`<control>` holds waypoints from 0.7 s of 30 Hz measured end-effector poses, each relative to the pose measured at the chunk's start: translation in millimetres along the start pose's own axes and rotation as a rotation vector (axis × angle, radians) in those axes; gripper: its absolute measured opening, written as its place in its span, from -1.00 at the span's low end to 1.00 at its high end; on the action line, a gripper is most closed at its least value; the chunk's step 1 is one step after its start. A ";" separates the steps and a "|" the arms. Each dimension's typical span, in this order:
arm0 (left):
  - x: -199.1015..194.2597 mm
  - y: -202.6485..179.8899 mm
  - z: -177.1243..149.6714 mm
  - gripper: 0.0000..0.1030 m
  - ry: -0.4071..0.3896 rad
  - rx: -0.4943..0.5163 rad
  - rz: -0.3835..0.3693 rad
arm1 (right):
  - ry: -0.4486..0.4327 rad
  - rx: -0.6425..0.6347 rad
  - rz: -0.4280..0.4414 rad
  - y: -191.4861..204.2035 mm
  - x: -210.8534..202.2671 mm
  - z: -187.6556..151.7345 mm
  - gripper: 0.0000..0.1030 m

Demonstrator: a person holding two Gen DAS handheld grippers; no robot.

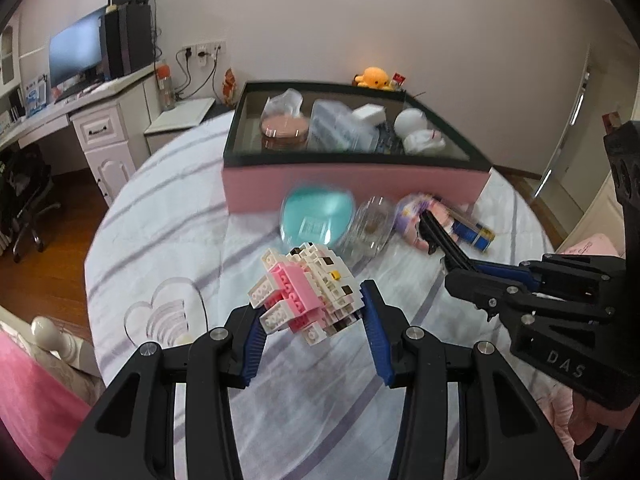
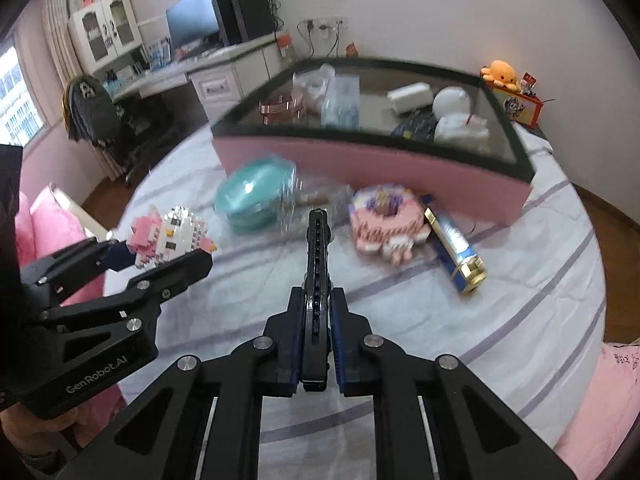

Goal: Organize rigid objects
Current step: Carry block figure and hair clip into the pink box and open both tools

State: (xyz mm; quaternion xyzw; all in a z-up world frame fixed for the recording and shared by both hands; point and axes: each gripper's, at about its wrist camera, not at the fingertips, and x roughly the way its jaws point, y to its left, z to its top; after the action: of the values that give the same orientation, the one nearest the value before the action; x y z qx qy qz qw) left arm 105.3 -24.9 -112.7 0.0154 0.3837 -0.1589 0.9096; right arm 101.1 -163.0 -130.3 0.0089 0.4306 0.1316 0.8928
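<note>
The left gripper [image 1: 312, 312] pinches a pink-and-white brick-built figure [image 1: 308, 292] between its blue pads, lifted above the striped bedsheet [image 1: 312, 408]. The right gripper [image 2: 318, 356] is clamped on a long black slotted bar [image 2: 317, 256] that juts forward from between its pressed fingers; what the bar is cannot be told. Ahead of both, on the sheet, lie a teal oval case [image 1: 318, 216], a clear plastic container [image 1: 370, 228] just beside it, a pink-and-purple brick model [image 2: 386, 220] and a blue-and-gold tube [image 2: 456, 252]. Behind them stands a pink box [image 1: 352, 184] with a dark rim, holding a round pink compact [image 1: 285, 127], a clear packet and a white figure [image 1: 420, 132].
</note>
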 end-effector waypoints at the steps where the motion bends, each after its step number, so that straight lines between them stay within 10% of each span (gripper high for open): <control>1: -2.9 -1.8 7.0 -0.13 -0.011 0.008 0.002 | -0.013 0.005 0.005 -2.2 -5.1 6.4 -0.76; 11: -0.8 -11.1 91.3 -0.13 -0.117 0.043 0.024 | -0.125 0.013 -0.045 -34.6 -21.5 94.2 -0.76; 21: 70.2 -7.1 164.7 -0.13 -0.092 0.036 0.009 | -0.078 0.036 -0.085 -64.3 47.2 162.2 -0.75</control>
State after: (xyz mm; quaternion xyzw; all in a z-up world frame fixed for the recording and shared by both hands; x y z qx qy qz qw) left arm 263.3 -75.8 -45.2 0.0261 0.3384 -0.1624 0.9265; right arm 268.9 -197.8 -72.8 0.0121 0.3979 0.0854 0.9134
